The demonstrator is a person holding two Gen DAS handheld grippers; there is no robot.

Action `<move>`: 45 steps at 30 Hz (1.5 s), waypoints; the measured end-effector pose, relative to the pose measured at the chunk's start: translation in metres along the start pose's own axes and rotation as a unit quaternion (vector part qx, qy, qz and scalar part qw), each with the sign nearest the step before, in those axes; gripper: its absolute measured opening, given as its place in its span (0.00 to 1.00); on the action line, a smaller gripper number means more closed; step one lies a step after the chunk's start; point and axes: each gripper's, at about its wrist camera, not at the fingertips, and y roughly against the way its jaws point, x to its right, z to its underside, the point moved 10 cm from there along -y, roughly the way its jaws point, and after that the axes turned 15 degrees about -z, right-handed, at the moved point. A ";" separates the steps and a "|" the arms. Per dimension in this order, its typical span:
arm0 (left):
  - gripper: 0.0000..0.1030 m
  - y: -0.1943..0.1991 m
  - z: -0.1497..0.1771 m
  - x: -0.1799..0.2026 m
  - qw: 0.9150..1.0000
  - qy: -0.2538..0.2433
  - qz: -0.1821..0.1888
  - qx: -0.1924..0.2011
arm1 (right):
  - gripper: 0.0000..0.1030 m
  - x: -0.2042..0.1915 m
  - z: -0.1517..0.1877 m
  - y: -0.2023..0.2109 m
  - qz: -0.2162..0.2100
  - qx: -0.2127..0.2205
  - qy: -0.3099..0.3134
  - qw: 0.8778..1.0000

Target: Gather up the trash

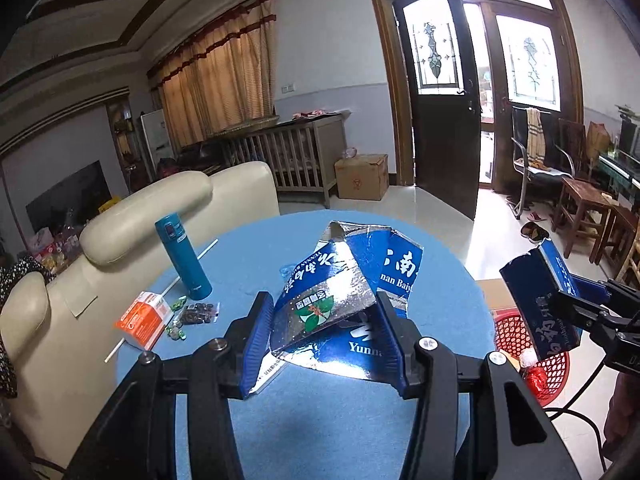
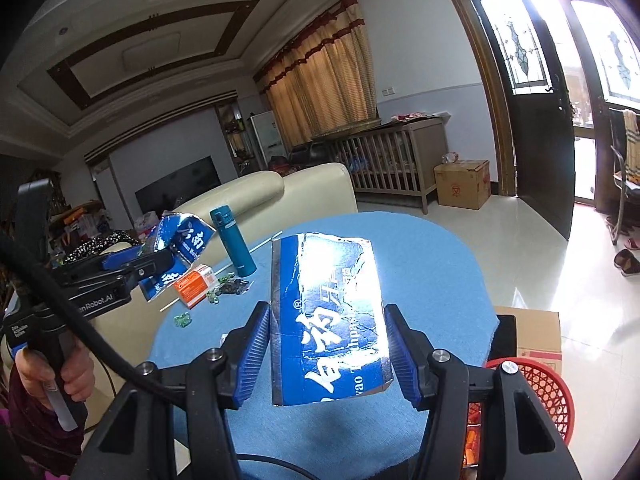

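Observation:
My left gripper point(image 1: 322, 344) is shut on a torn blue and silver toothpaste carton point(image 1: 320, 304) and holds it above the round blue table point(image 1: 320, 432). My right gripper point(image 2: 326, 350) is shut on another piece of blue and silver carton point(image 2: 326, 316); this piece also shows in the left wrist view point(image 1: 540, 300), held over the red mesh basket point(image 1: 532, 352). The basket point(image 2: 540, 392) stands beside the table and holds some trash. An orange and white box point(image 1: 142, 320), small green wrappers point(image 1: 176, 330), a clear packet point(image 1: 198, 314) and a white straw point(image 1: 200, 254) lie on the table.
A teal thermos point(image 1: 184, 256) stands upright on the table's left. A cream sofa point(image 1: 120, 220) borders the table's left side. A cardboard box point(image 2: 536, 336) sits on the floor behind the basket. Wooden stools point(image 1: 588, 216) stand at the right.

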 end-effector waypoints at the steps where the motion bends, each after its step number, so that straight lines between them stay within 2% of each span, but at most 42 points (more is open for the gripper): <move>1: 0.51 0.001 -0.001 0.002 1.000 -0.002 -0.001 0.001 | 0.58 0.000 0.001 0.002 0.001 0.002 0.001 1.000; 17: 0.51 0.018 -0.007 0.025 0.999 -0.021 -0.014 0.022 | 0.58 -0.001 0.005 0.025 0.005 0.021 0.004 1.000; 45: 0.51 0.014 -0.005 0.034 0.999 -0.029 -0.002 0.014 | 0.58 0.000 0.007 0.043 0.016 0.028 -0.009 0.999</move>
